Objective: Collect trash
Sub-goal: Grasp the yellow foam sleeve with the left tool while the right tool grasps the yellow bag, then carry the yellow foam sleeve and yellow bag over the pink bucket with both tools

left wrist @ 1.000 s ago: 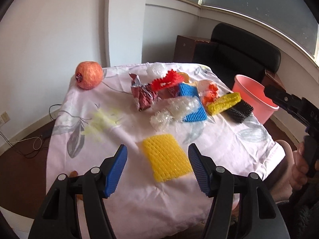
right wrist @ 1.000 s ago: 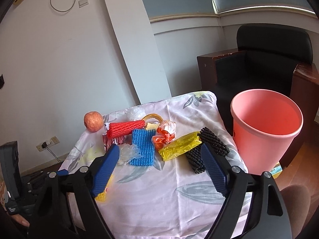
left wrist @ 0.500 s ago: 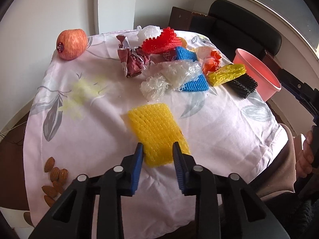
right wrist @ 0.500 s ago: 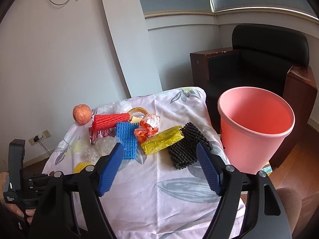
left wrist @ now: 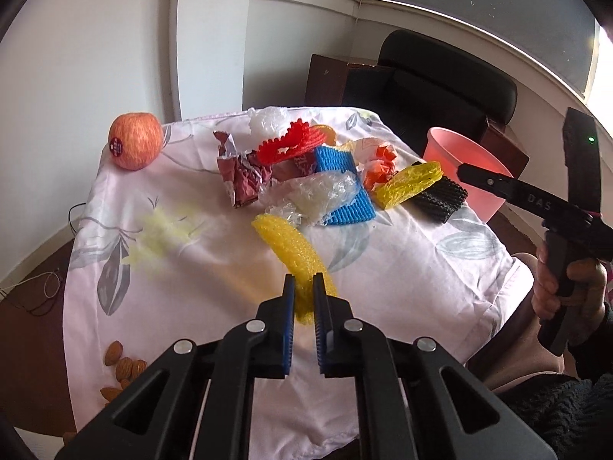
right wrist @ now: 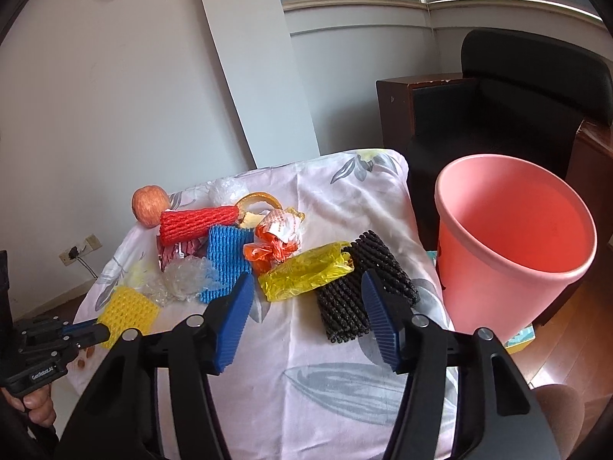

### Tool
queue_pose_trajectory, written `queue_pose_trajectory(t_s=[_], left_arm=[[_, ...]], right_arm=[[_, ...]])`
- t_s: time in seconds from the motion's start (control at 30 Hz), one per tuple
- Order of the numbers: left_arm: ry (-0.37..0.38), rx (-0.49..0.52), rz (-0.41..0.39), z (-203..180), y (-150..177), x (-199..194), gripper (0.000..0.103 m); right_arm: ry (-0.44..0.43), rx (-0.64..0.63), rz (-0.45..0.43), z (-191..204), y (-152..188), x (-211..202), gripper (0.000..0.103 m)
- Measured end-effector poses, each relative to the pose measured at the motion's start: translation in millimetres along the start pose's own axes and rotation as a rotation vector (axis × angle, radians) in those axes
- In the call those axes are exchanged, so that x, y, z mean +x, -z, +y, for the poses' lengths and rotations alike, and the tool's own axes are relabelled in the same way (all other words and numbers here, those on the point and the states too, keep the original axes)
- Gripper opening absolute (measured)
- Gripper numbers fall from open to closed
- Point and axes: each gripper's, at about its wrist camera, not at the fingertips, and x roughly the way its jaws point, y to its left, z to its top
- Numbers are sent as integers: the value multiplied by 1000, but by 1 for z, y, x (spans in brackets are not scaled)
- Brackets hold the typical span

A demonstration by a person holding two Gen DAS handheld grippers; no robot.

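My left gripper [left wrist: 304,287] is shut on the near edge of a yellow foam net [left wrist: 295,251] and holds it tilted up off the cloth; the net also shows in the right wrist view [right wrist: 128,308]. Behind it lies a pile of trash: clear plastic [left wrist: 314,195], a blue foam net [left wrist: 341,186], a red foam net [left wrist: 291,145], a brown wrapper [left wrist: 241,176], an orange wrapper [left wrist: 379,163], a yellow bag [left wrist: 410,182] and a black foam net [left wrist: 438,197]. My right gripper [right wrist: 306,287] is open and empty, above the yellow bag [right wrist: 306,274] and black net [right wrist: 358,295]. A pink bin [right wrist: 513,245] stands right of the table.
An apple [left wrist: 134,140] sits at the table's far left corner. Several almonds [left wrist: 122,364] lie at the near left edge. The table [left wrist: 402,268] wears a pale floral cloth. A black chair [left wrist: 440,88] and a brown cabinet [right wrist: 417,111] stand behind the bin.
My left gripper closed on the yellow foam net and raised its near edge. My right gripper drifted forward and down toward the black net and yellow bag, staying open.
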Motion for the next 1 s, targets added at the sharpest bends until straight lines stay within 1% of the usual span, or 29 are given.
queue_pose_trajectory(t_s=[0.1, 0.17, 0.23, 0.27, 0.3, 0.4, 0.47, 0.5, 0.63, 0.73, 0.87, 1.0], left_arm=[[6, 8, -29, -2, -4, -6, 8], [11, 3, -40, -3, -7, -8, 8], [16, -2, -49, -3, -11, -9, 8], [18, -4, -52, -3, -13, -10, 8], [21, -5, -54, -3, -15, -10, 8], [30, -5, -63, -5, -20, -10, 8], [36, 1, -72, -8, -23, -10, 8], [38, 5, -76, -10, -24, -10, 8], [49, 14, -92, -17, -30, -8, 8], [64, 21, -112, -24, -37, -7, 8], [96, 50, -146, -40, -50, -6, 8], [131, 85, -181, -58, -64, -5, 8]], right_arm=[[-9, 12, 11, -5, -8, 12, 53], [8, 2, 16, -6, -11, 20, 52], [24, -3, 28, -7, -13, 29, 49], [29, -3, 38, -8, -13, 33, 44], [29, -2, 51, -9, -13, 37, 42], [19, 18, 99, -13, -9, 48, 18], [-5, 41, 117, -14, -4, 50, 12], [-19, 49, 119, -14, -1, 49, 8], [-46, 56, 88, -12, 3, 35, 3], [-55, 57, 37, -10, -2, 14, 2], [-35, 57, -43, -12, -12, -12, 2], [-17, 82, -122, -23, -23, -36, 2]])
